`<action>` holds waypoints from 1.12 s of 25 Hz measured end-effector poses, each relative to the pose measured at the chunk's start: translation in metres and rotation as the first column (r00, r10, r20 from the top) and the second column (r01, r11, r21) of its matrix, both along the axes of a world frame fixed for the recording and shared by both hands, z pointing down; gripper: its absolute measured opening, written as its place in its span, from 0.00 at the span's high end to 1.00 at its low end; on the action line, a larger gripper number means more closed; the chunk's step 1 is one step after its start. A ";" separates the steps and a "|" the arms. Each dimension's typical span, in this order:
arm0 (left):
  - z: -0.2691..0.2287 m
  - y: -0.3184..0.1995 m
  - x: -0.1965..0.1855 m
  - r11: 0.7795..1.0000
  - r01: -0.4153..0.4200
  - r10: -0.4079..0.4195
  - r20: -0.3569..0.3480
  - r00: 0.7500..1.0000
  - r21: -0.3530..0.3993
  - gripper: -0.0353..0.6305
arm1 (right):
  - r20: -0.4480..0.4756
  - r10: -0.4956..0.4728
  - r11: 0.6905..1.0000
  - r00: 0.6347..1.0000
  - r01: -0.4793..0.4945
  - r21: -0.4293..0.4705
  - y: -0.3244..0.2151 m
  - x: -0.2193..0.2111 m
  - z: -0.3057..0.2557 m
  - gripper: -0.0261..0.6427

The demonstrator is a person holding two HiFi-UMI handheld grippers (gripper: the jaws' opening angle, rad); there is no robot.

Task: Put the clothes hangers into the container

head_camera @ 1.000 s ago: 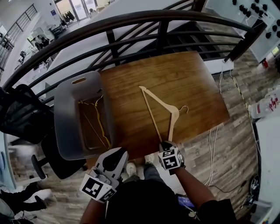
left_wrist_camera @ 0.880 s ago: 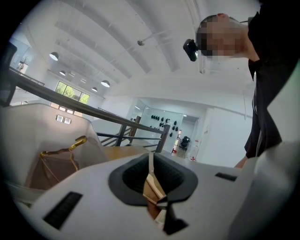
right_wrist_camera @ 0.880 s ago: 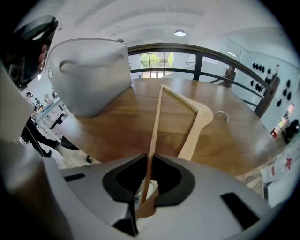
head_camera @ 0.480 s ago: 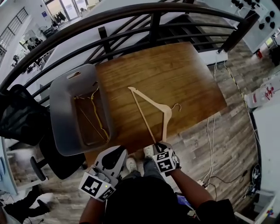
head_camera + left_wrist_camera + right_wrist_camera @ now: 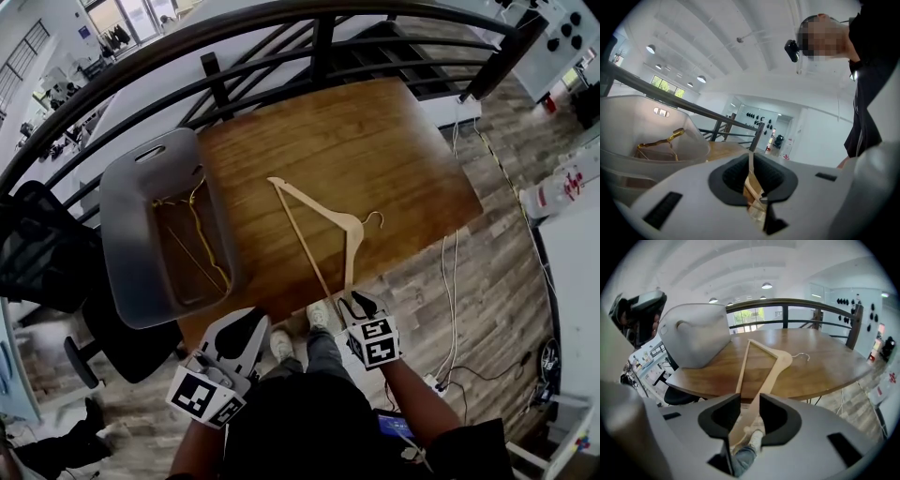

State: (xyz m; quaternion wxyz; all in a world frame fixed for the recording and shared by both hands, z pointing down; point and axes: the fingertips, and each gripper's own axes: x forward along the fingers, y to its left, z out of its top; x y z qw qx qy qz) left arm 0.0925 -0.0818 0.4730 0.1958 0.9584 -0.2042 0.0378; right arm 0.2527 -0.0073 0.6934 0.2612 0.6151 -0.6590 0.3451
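Note:
A wooden clothes hanger (image 5: 319, 216) lies flat on the round wooden table (image 5: 394, 131), its hook to the right. One arm end overhangs the near edge. That end (image 5: 754, 425) sits between the jaws of my right gripper (image 5: 356, 302), which are opening; there is a gap beside the wood (image 5: 750, 411). The grey plastic container (image 5: 122, 234) stands at the table's left with a thin gold hanger (image 5: 192, 239) inside. My left gripper (image 5: 246, 330) hangs below the table edge, shut and empty (image 5: 751, 173). It looks toward the container (image 5: 647, 136).
A dark curved metal railing (image 5: 281, 37) runs along the table's far side. A black office chair (image 5: 47, 253) stands left of the container. White cables (image 5: 459, 281) trail over the wood floor at the right. The person's shoes (image 5: 281, 345) show under the near edge.
The right gripper's jaws have spread apart around the hanger's end. The hanger has slid a little left and nearer on the table. The left gripper has stayed where it was.

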 end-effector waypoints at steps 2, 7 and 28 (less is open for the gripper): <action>0.002 0.002 0.000 1.000 -0.003 0.003 0.003 1.000 -0.004 0.89 | 0.049 0.064 0.998 0.997 -0.064 -0.019 0.003 0.013 0.007 0.77; 0.005 0.006 -0.002 1.000 -0.004 0.004 0.018 1.000 -0.010 0.89 | 0.207 0.140 0.989 0.968 -0.126 -0.081 0.008 0.016 0.025 0.69; 0.027 0.013 0.011 0.999 -0.002 0.006 0.114 0.993 -0.035 0.89 | 0.743 0.117 0.990 0.659 -0.016 -0.142 -0.004 -0.034 0.052 0.78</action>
